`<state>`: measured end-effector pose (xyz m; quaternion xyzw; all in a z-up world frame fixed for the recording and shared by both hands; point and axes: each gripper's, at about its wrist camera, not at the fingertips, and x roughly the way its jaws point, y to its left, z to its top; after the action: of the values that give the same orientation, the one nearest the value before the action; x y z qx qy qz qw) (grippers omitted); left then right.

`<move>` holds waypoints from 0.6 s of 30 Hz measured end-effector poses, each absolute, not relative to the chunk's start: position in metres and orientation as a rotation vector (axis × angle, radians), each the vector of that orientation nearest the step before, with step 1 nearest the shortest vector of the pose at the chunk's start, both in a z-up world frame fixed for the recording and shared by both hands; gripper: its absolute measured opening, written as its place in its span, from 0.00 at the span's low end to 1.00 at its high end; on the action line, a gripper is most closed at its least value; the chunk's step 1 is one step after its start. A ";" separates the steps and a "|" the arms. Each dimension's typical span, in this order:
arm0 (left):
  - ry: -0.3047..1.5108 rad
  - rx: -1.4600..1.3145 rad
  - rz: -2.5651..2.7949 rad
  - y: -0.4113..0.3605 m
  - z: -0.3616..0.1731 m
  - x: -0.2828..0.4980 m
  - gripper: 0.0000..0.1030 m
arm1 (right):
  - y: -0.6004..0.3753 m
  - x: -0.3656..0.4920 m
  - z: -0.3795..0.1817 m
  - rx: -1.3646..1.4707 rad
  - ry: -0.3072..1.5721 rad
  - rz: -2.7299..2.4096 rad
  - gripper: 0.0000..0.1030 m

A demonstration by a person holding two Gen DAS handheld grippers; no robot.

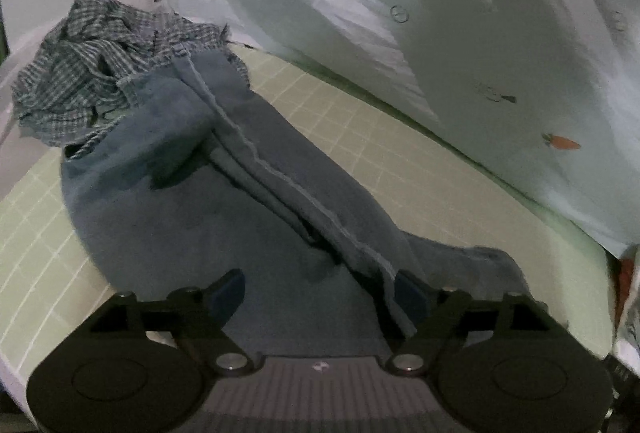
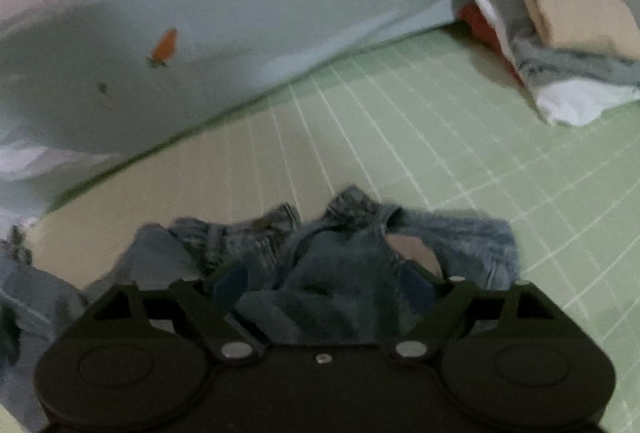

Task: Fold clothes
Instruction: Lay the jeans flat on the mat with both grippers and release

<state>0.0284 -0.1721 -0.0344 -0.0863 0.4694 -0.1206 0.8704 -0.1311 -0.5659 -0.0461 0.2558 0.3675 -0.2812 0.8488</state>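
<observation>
Left wrist view: the left hand-held gripper [image 1: 320, 291] hovers low over the jeans [image 1: 224, 201] with its jaws spread wide, and denim lies between and under them; a seamed fold runs by the right finger, though whether it is pinched cannot be told. The jeans' long axis runs from the gripper away to the far left, ending at a crumpled checked shirt [image 1: 100, 65] on the green gridded mat [image 1: 360, 137].

Right wrist view: the right hand-held gripper [image 2: 324, 285] is likewise wide, bunched waistband denim [image 2: 332, 265] lying between its fingers, just ahead. A pile of clothes [image 2: 560, 33] sits far right, well apart. Each gripper seems to sit at one end of the garment, so the next fold likely runs along that axis.
</observation>
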 end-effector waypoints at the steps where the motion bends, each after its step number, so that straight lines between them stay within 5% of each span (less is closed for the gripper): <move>1: 0.996 -0.181 -0.242 -0.174 -0.041 0.039 0.81 | -0.567 -0.127 -0.053 0.538 0.801 -0.613 0.83; 10: 1.132 -0.235 -0.162 -0.192 -0.097 0.142 0.82 | -0.578 -0.103 -0.087 0.574 0.878 -0.673 0.78; 14: 1.156 -0.194 -0.107 -0.201 -0.116 0.172 0.82 | -0.576 -0.100 -0.088 0.522 0.862 -0.669 0.49; 15: 1.159 -0.202 -0.087 -0.201 -0.121 0.177 0.78 | -0.578 -0.098 -0.089 0.520 0.855 -0.672 0.38; 18: 1.126 -0.248 -0.051 -0.204 -0.124 0.189 0.41 | -0.593 -0.088 -0.089 0.533 0.838 -0.704 0.17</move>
<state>0.1885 -0.2037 -0.1242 -0.1171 0.5321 -0.0241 0.8382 -0.0876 -0.5929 -0.0888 0.2505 0.3938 -0.3306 0.8203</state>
